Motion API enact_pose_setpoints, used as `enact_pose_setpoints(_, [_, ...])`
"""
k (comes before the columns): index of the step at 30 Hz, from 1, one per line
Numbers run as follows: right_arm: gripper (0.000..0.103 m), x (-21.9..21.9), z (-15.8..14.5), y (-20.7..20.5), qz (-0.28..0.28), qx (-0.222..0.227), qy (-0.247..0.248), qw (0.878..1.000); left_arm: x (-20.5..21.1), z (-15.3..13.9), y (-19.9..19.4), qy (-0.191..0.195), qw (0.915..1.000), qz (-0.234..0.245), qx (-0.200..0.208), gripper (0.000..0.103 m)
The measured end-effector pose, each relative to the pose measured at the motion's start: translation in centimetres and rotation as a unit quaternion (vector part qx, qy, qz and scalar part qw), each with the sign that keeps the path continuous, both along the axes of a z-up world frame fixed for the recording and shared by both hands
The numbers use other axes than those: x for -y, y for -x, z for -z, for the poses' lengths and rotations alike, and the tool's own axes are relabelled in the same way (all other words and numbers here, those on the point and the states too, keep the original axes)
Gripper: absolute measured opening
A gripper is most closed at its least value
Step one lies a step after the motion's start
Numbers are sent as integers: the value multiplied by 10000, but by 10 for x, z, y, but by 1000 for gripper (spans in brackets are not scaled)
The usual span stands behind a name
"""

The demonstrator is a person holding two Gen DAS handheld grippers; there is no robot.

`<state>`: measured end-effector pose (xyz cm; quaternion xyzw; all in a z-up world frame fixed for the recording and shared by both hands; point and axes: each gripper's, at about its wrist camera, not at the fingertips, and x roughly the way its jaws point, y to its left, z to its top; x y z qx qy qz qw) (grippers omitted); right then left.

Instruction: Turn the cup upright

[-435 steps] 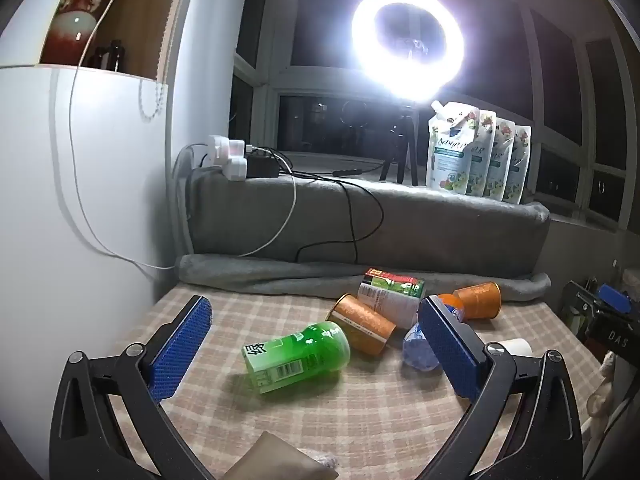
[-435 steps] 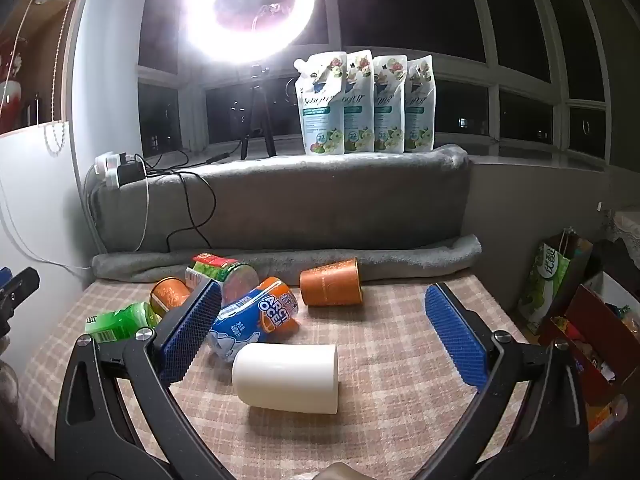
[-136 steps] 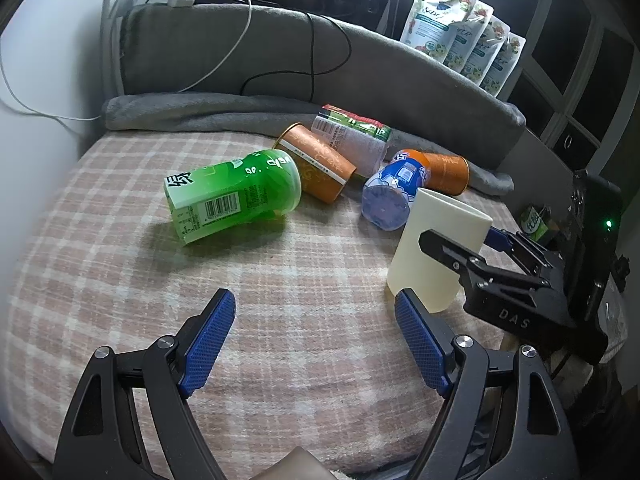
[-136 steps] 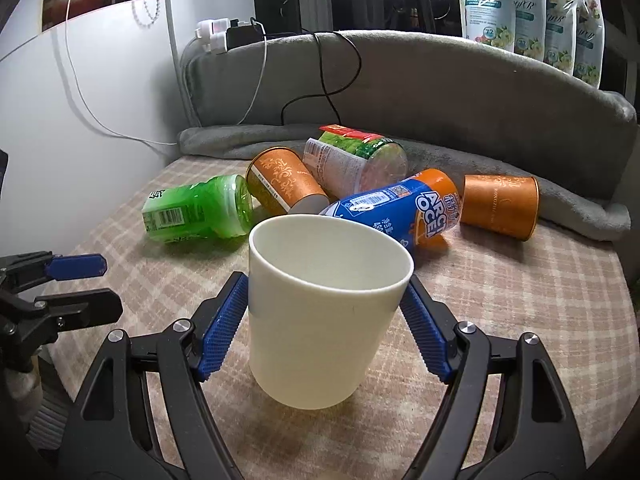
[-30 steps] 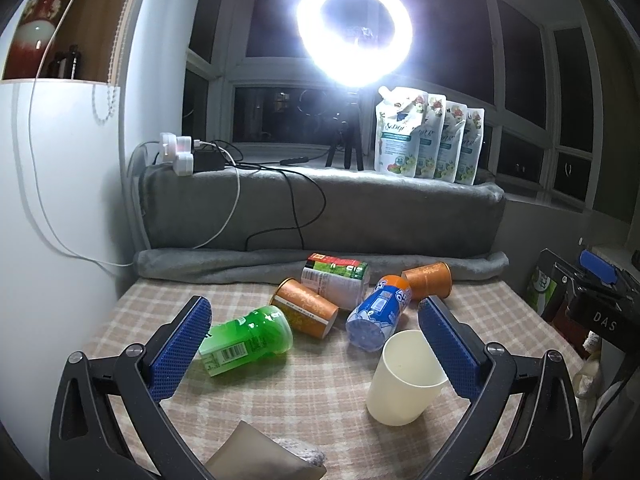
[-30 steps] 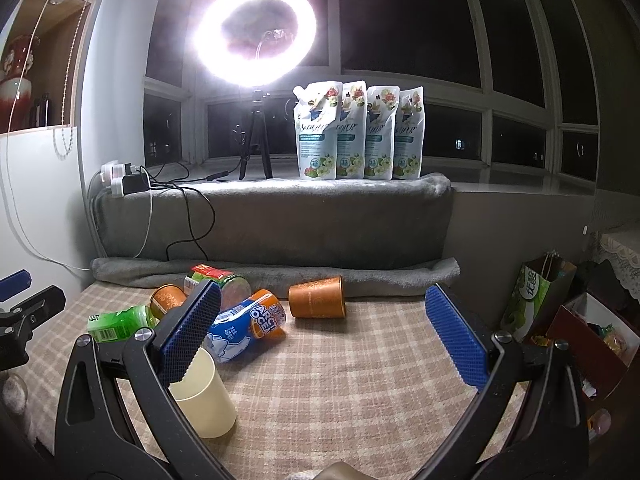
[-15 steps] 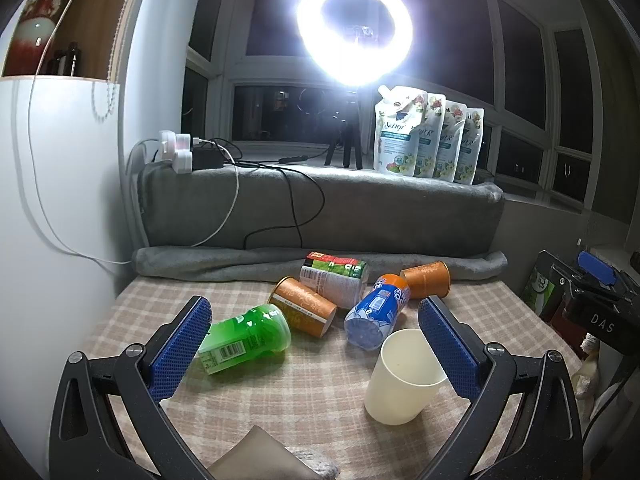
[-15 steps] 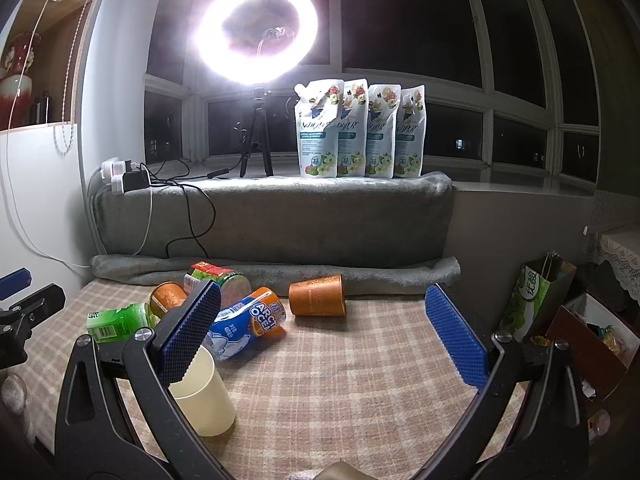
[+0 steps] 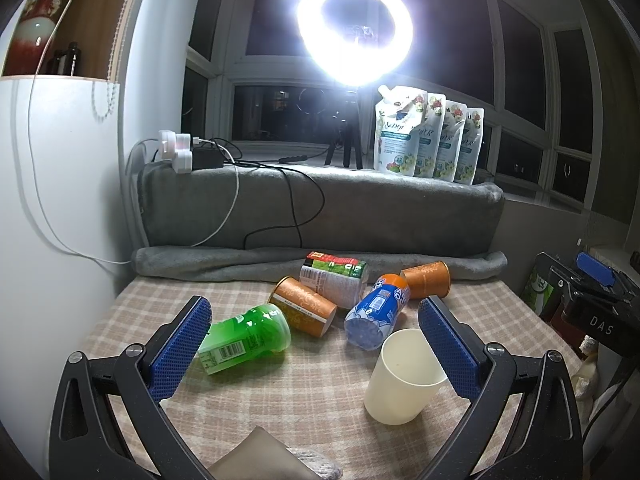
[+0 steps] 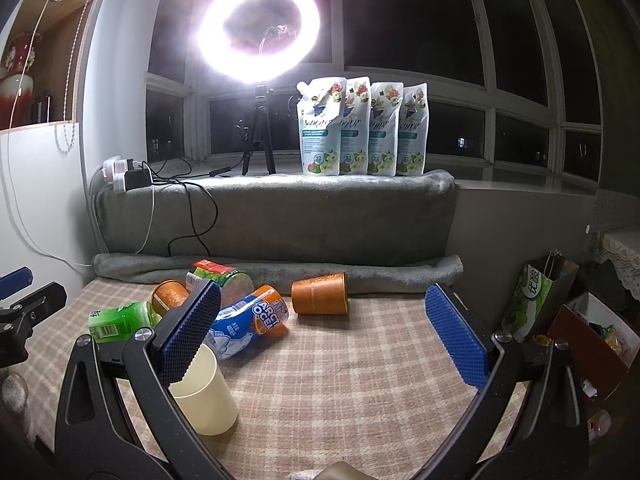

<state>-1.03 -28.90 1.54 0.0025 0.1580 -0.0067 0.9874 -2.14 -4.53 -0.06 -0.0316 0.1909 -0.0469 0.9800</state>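
Observation:
A cream plastic cup [image 9: 402,378] stands upright, mouth up, on the checked tablecloth [image 9: 304,396], near the front right in the left wrist view. In the right wrist view the cup [image 10: 206,396] stands at the lower left, partly behind my right gripper's left finger. My left gripper [image 9: 316,344] is open and empty, held back from the cup. My right gripper [image 10: 324,332] is open and empty, to the right of the cup.
Behind the cup lie a green bottle [image 9: 246,338], two orange cups [image 9: 304,312] [image 9: 426,280], a blue-orange bottle [image 9: 378,312] and a white can [image 9: 334,284]. A grey blanket [image 9: 320,216] backs the table. A ring light [image 9: 354,28] and pouches [image 9: 428,140] stand behind. Boxes [image 10: 592,336] sit right.
Since 4.5 s ago my right gripper has let go of the upright cup and both grippers have drawn back. Over the last second almost nothing has moved.

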Motion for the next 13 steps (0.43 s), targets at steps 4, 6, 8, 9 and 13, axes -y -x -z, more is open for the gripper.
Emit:
enact_pose_setpoints(4, [103, 0, 1, 0, -4, -6, 6, 10000, 1, 0, 0, 9, 10000, -6, 0, 103])
enact_pose_setpoints(6, [103, 0, 1, 0, -9, -6, 1, 10000, 0, 0, 0, 1, 10000, -21, 18, 103])
enact_pose_setpoints(8, [103, 0, 1, 0, -4, -2, 3, 10000, 1, 0, 1, -4, 10000, -27, 40, 103])
enact_pose_setpoints(9, [103, 0, 1, 0, -7, -3, 2, 10000, 0, 0, 1, -17, 10000, -36, 41, 103])
enact_pose_setpoints(13, [103, 0, 1, 0, -13, -12, 13, 10000, 2, 0, 3, -132, 9998, -64, 120, 103])
